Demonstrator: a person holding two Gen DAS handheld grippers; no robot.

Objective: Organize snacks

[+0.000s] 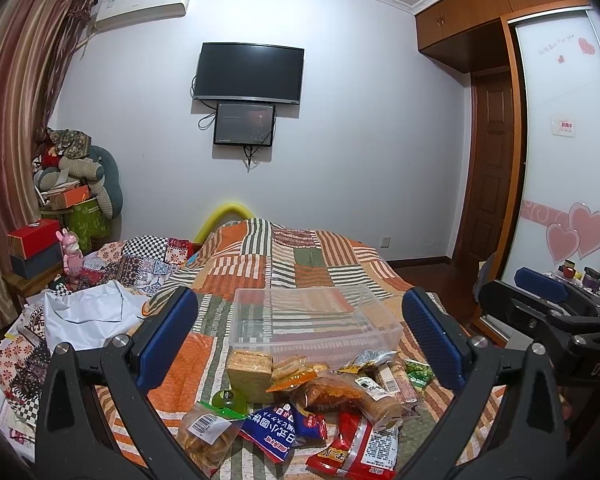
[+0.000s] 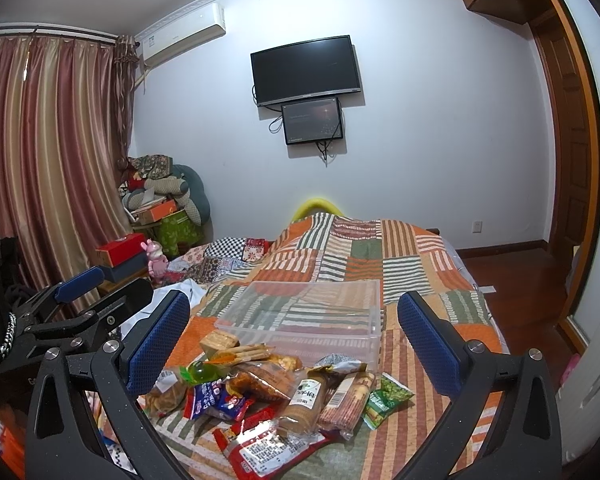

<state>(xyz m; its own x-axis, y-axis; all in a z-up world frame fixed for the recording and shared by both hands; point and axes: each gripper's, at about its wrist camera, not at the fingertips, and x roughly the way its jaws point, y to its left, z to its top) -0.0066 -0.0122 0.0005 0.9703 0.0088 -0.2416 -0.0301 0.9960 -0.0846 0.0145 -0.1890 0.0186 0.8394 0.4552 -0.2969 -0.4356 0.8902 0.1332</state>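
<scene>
A bedroom with a pale wall; a bed (image 1: 300,264) under a striped patchwork quilt of orange, green and white carries everything. At the left edge of the bed lie crumpled cloths and papers, with striped curtains (image 1: 16,120) behind them. The left gripper (image 1: 300,336) hangs above the near part of the bed, its jaws wide apart and holding nothing. Between its blue ribbed pads sits a clear plastic box (image 1: 314,320), rectangular, with thin walls. Just in front of the box is the pile of snacks (image 1: 312,400): glossy crinkled packets, a square block of crackers and a small green round cup, touching and overlapping. The right gripper (image 2: 296,344) is also wide open and empty, over the same pile. To the right the quilt is bare up to the bed's edge, then wooden floor (image 2: 520,280) and a wardrobe door.
</scene>
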